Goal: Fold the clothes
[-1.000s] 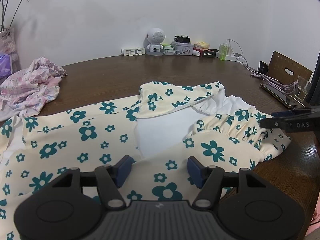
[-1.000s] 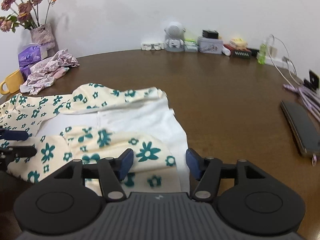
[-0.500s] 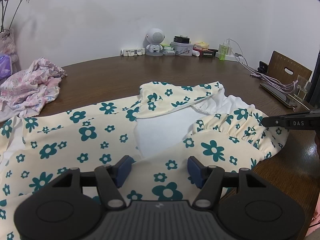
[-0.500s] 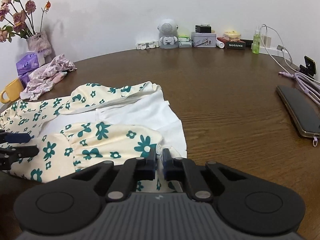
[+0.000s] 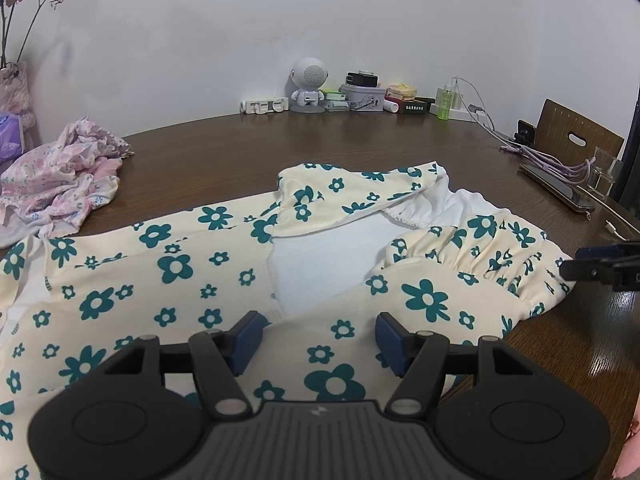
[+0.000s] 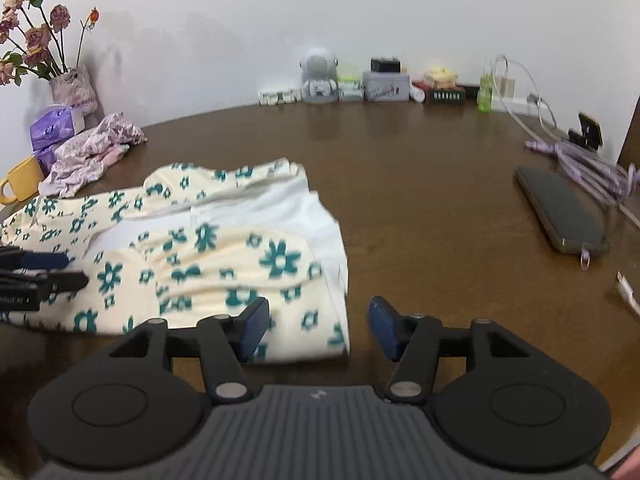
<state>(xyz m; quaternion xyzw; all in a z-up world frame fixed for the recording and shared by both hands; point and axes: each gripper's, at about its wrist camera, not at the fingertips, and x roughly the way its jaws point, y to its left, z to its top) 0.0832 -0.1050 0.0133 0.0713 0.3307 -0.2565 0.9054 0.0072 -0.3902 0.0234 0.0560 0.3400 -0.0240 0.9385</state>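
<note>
Clearly, the left gripper [image 5: 318, 334] is held with its jaws apart above the dress [image 5: 180, 268]; no cloth is pinched between the blue pads, though whether they brush the fabric cannot be told. The right gripper [image 6: 318, 326] is seen with its jaws opening, one pad over the dress's hem corner, the other over bare wood, nothing clamped.

One dress is spread flat across the near part of the surface [image 6: 420, 184], reaching toward its left edge. A soft cream fabric printed with teal flowers is shown, with a white lining exposed at the middle and gathered, puckered seams on the folded-in parts. One crumpled pink garment [image 5: 60, 176] is piled near the left edge. One dark, flat, rectangular phone [image 6: 560, 212] is laid near the right edge, beside lilac cables [image 6: 588, 168]. One round-headed white figure [image 5: 307, 88] is stood at the far edge among small boxes.
</note>
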